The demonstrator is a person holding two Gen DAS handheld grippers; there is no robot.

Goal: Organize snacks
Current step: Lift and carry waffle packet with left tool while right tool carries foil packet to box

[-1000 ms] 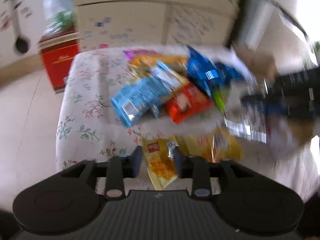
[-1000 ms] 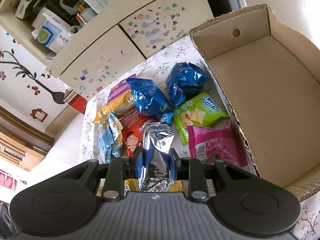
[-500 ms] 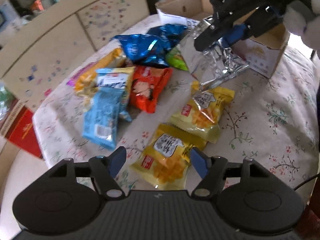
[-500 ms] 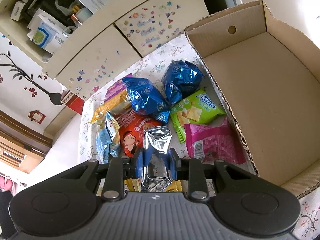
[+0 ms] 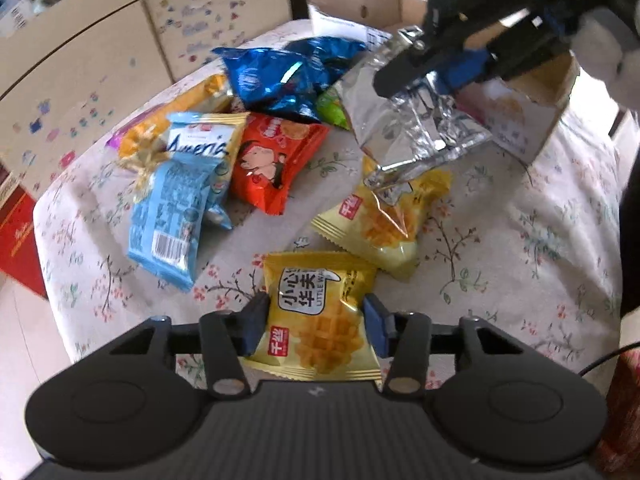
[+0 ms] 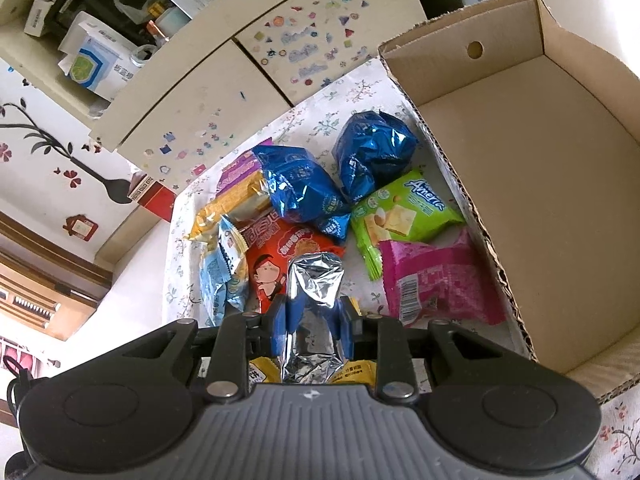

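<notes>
My right gripper [image 6: 314,320] is shut on a silver foil snack bag [image 6: 314,280] and holds it above the table beside the open cardboard box [image 6: 560,208]; gripper and bag [image 5: 404,128] also show in the left wrist view. My left gripper [image 5: 316,324] is open around a yellow waffle snack pack [image 5: 316,316] lying on the floral tablecloth [image 5: 540,240]. A second yellow pack [image 5: 380,220] lies just beyond it.
Several snack bags lie in a pile: two blue foil bags [image 6: 304,188], a green pack [image 6: 404,212], a pink pack [image 6: 436,280], an orange-red pack [image 5: 272,160] and a light blue pack [image 5: 176,208]. A cream cabinet [image 6: 240,92] stands behind the table.
My left gripper let go of the yellow pack, opened wide, and now its fingers have closed in around that pack. My right gripper moved slightly with the silver bag in it.
</notes>
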